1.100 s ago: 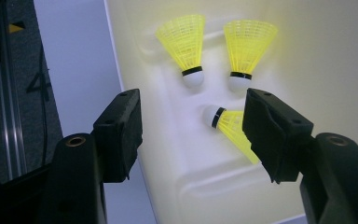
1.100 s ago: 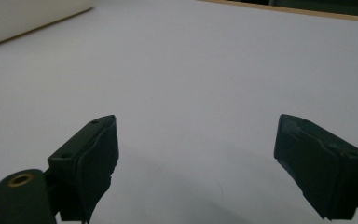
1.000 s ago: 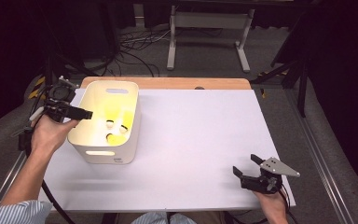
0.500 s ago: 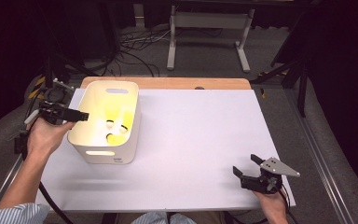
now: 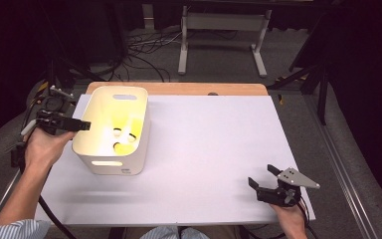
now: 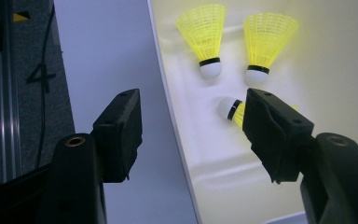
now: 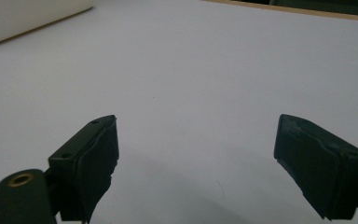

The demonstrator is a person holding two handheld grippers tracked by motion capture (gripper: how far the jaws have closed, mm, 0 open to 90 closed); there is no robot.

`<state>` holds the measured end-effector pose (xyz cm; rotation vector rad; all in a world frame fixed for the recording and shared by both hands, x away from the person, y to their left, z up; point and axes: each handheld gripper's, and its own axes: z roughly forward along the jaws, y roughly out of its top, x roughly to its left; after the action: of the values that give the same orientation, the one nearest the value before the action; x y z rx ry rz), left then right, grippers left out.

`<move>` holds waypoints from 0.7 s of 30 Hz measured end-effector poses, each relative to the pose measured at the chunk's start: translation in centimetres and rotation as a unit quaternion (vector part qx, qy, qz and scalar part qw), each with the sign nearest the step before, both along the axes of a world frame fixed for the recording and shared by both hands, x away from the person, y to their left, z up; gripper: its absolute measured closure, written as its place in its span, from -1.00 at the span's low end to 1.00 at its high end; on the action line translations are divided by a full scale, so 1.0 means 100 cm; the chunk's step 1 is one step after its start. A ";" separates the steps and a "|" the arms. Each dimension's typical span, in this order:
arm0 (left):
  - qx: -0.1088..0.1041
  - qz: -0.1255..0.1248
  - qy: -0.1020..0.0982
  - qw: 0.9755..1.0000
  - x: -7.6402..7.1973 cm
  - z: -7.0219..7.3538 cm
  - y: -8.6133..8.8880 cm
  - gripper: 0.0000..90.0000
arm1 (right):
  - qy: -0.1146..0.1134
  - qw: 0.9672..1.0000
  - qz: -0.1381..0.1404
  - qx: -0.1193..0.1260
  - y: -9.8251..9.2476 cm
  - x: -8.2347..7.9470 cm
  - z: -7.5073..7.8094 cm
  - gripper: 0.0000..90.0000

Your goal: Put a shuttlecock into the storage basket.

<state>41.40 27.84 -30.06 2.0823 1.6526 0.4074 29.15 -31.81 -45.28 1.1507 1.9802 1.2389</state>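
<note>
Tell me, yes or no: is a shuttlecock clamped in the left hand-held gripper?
No: the left hand-held gripper stands open astride the bin's rim, the shuttlecocks lying loose inside.

A dark figure like a "4" (image 6: 40, 74) on the grey carpeted floor left of the white surface in the left gripper view, no other text, label or brand readable anywhere

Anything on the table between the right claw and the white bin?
Nothing: bare white table top runs from the right claw to the bin, per the high view.

Three yellow shuttlecocks (image 6: 204, 35), one white bin (image 5: 110, 167)
</note>
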 end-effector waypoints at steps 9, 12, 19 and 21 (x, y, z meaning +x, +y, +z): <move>-0.006 0.008 -0.002 1.000 -0.003 -0.003 0.007 -0.14 | -0.003 1.000 0.000 0.000 0.000 0.000 0.000 -0.68; -0.007 0.010 -0.004 1.000 -0.004 -0.003 0.010 -0.14 | -0.002 1.000 0.000 0.000 0.000 0.000 0.000 -0.68; -0.008 0.018 -0.003 1.000 -0.008 -0.005 0.016 -0.13 | -0.001 1.000 -0.001 0.000 0.000 0.000 0.000 -0.68; -0.009 0.020 -0.003 1.000 -0.008 -0.006 0.017 -0.12 | -0.001 1.000 -0.001 0.000 0.000 0.000 0.000 -0.68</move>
<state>40.56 29.51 -30.63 2.0365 1.6900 0.4109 29.14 -31.81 -45.27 1.1502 1.9772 1.2394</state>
